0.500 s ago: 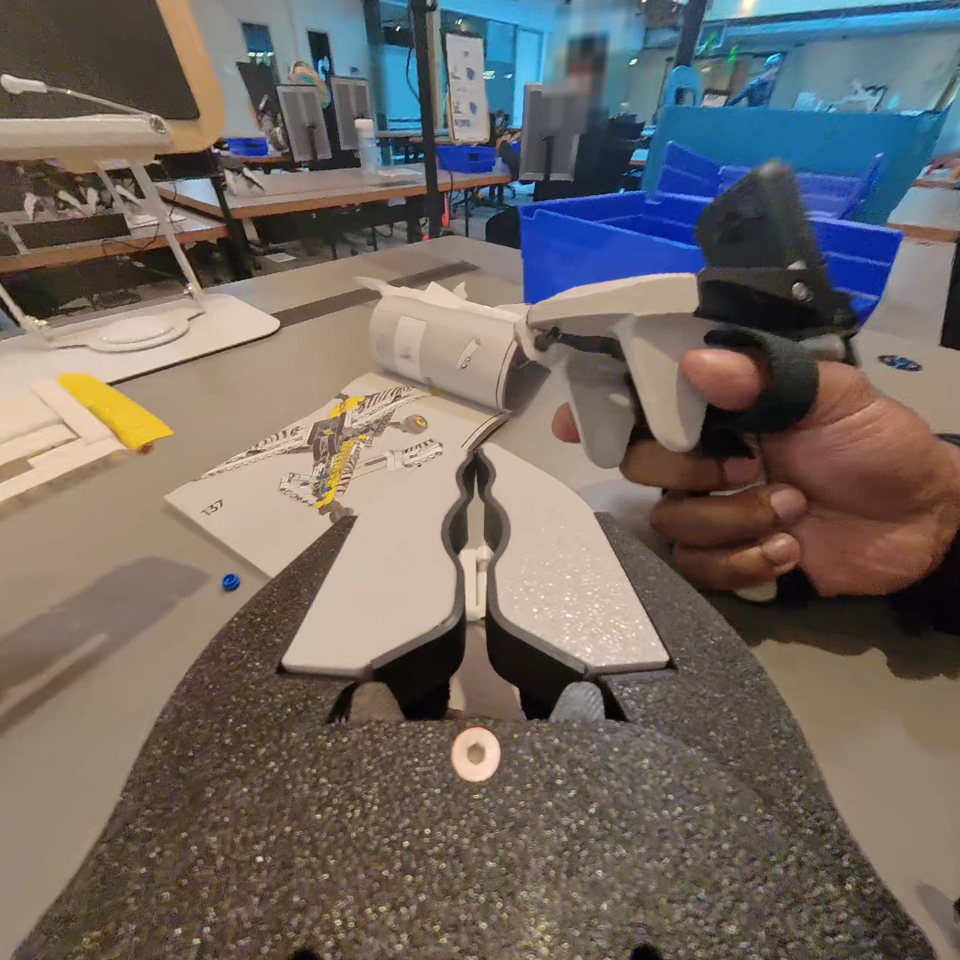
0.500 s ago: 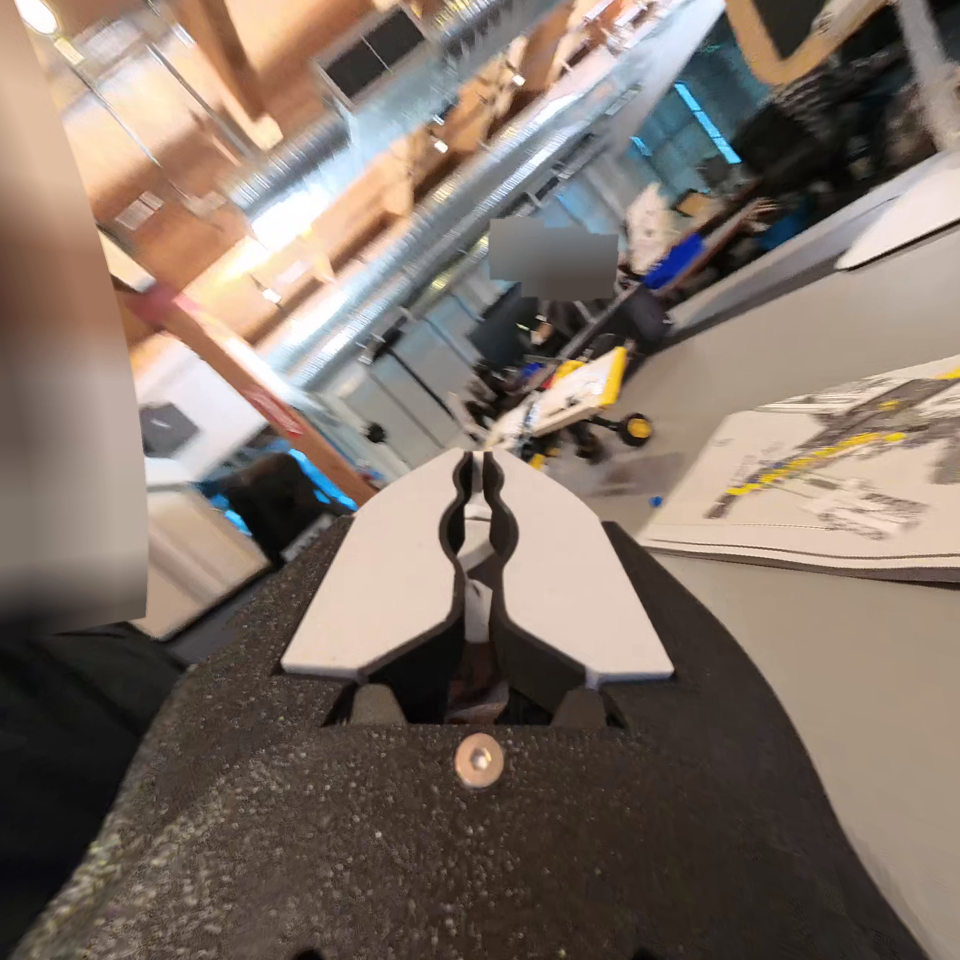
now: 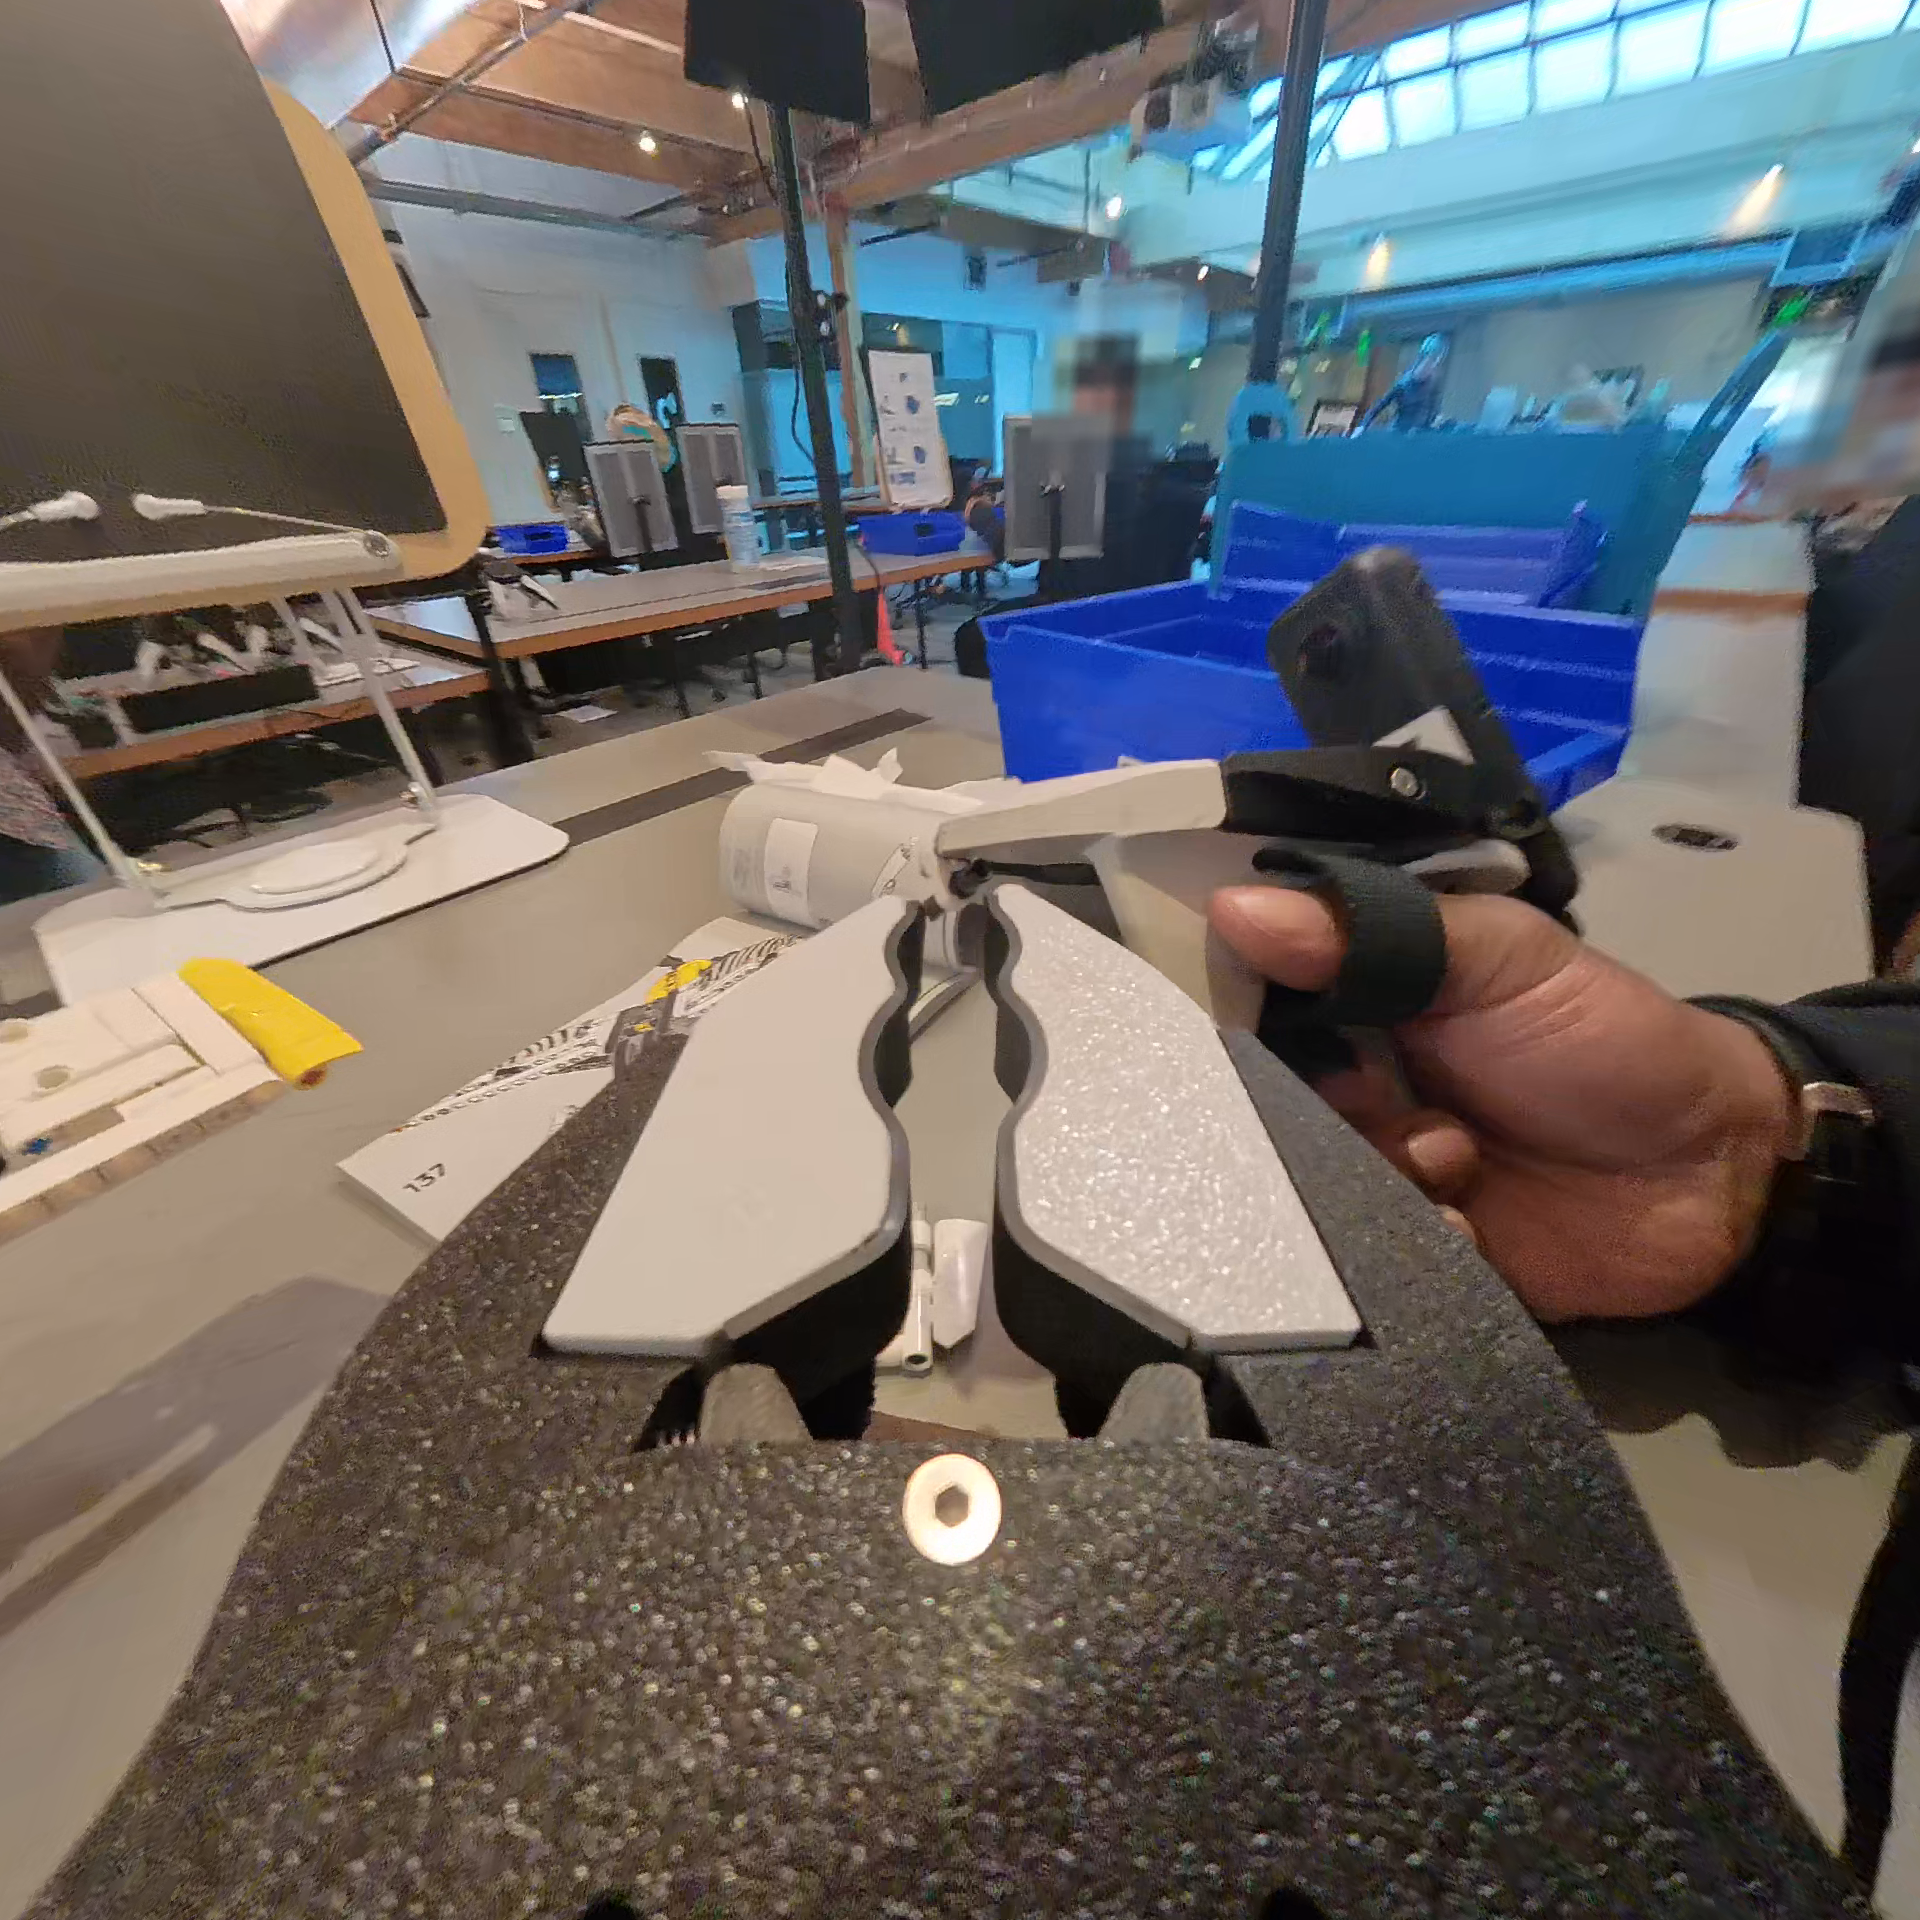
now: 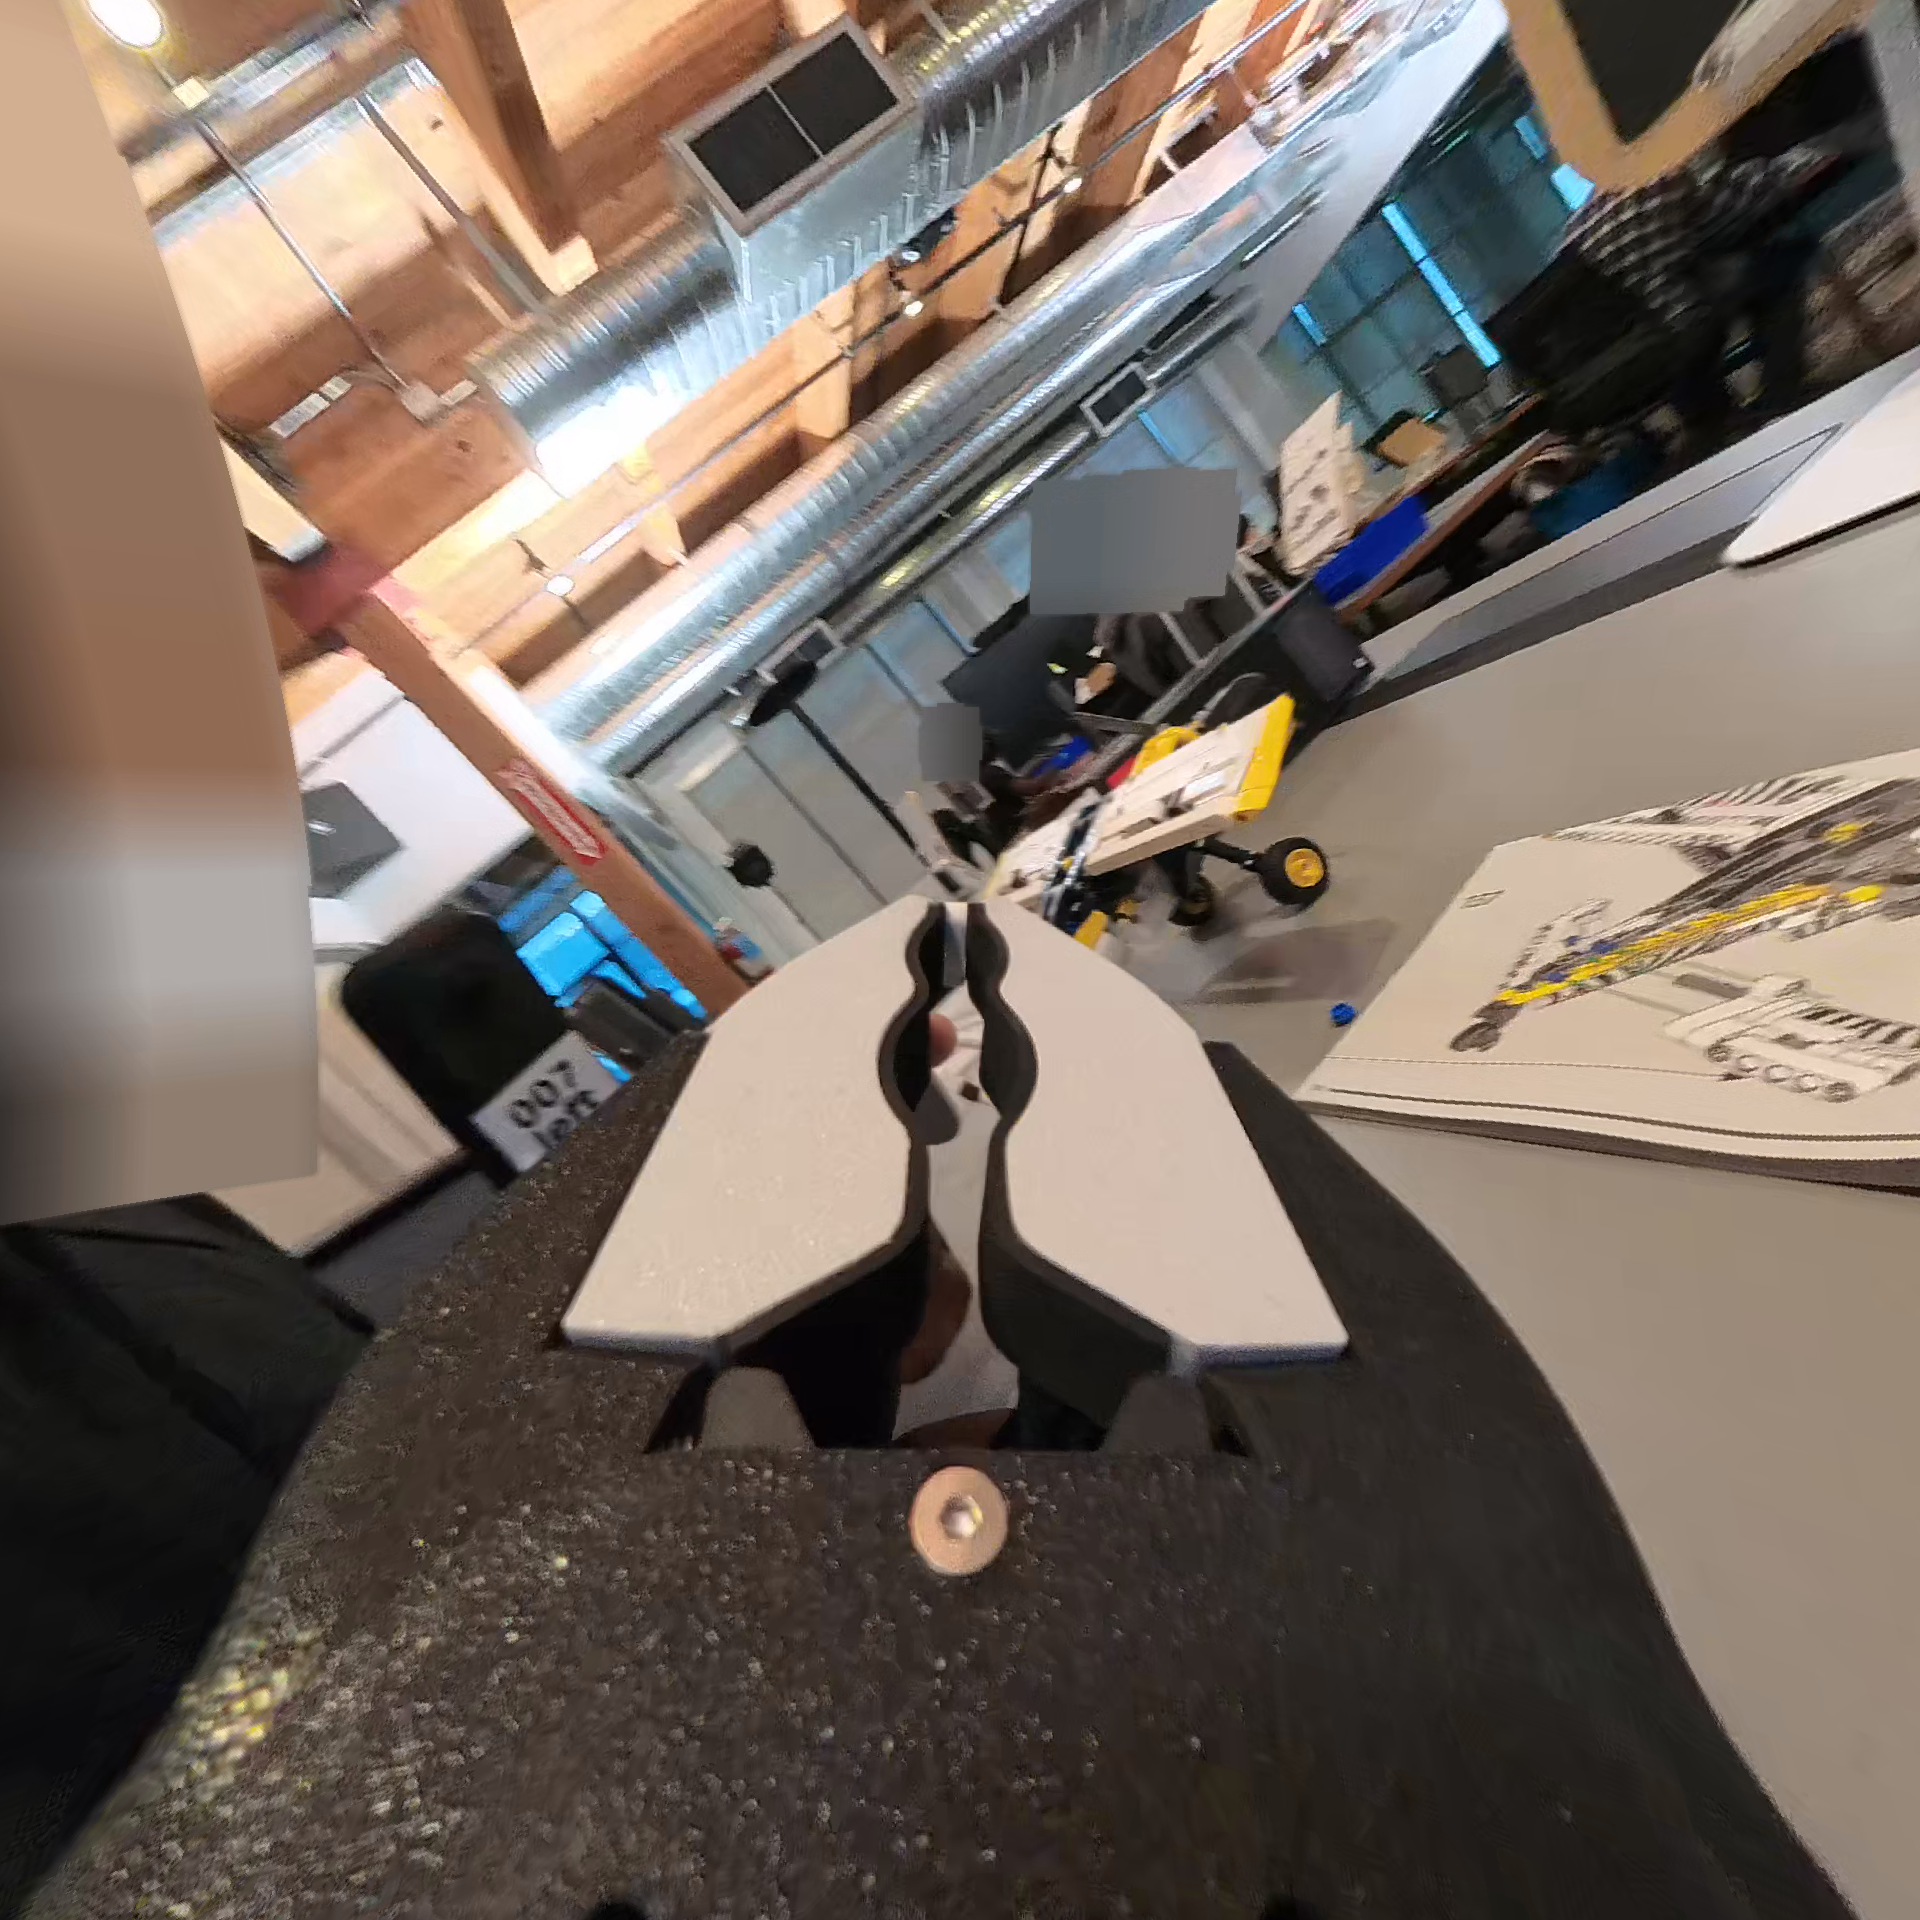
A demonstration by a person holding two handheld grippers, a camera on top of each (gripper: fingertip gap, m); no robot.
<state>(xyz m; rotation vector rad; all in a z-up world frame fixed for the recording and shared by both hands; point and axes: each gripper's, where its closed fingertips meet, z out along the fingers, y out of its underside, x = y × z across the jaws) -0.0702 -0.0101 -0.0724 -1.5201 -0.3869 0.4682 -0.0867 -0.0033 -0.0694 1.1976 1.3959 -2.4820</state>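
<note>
writing shows in several places, though it is not copied here. the open instruction booklet [image 3: 499, 1132] on the desk [image 3: 312, 1299] bears a short black printed page number [image 3: 426, 1177] at its near corner, readable in the left wrist view. in the right wrist view the same booklet has only a tiny blurred mark at its page corner. the white canister [image 3: 821, 857] lying behind it carries a pale label [image 3: 792, 854] with print too fine to read. a poster [image 3: 906, 436] on a stand and green lit signs [image 3: 1792, 309] stand far back, both illegible. a red sign [image 4: 556, 810] is fixed on a wooden post, blurred. a white tag [image 4: 540, 1117] bears bold black characters, seen upside down.
</note>
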